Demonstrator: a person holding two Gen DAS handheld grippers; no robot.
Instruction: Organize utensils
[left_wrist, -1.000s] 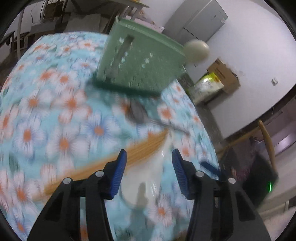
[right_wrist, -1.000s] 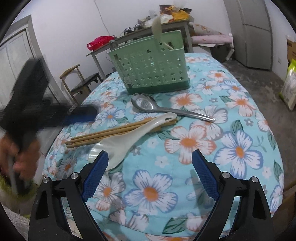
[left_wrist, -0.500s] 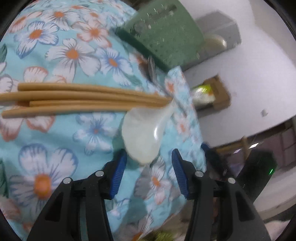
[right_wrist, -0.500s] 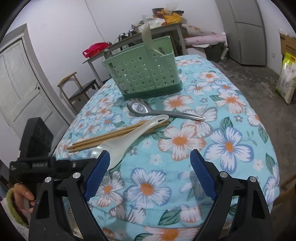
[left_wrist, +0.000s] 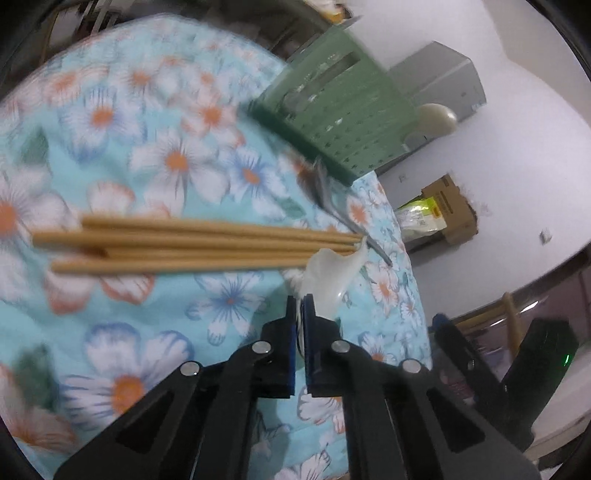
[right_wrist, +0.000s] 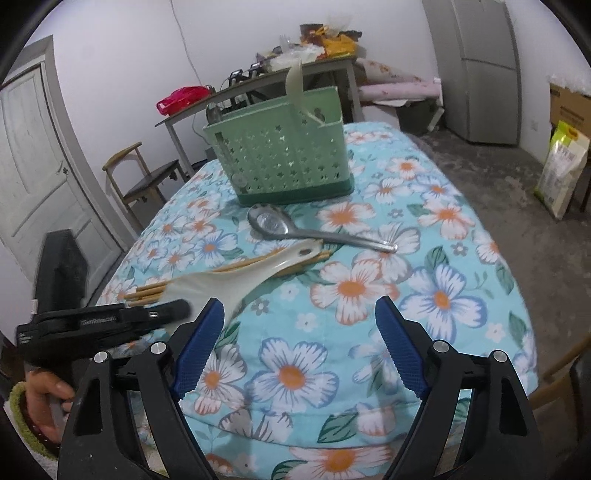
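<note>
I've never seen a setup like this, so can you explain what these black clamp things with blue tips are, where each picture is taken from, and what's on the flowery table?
They are not a robot: a person holds one hand-held gripper in each hand, with a camera on each looking along its fingers.

In the left camera's picture, the left hand-held gripper is shut on the bowl end of a white plastic spoon. In the right camera's picture, the right hand-held gripper is open and holds nothing.

On the floral tablecloth lie wooden chopsticks, partly under the white spoon, a metal spoon, and behind them a green utensil basket with a pale utensil standing in it.
</note>
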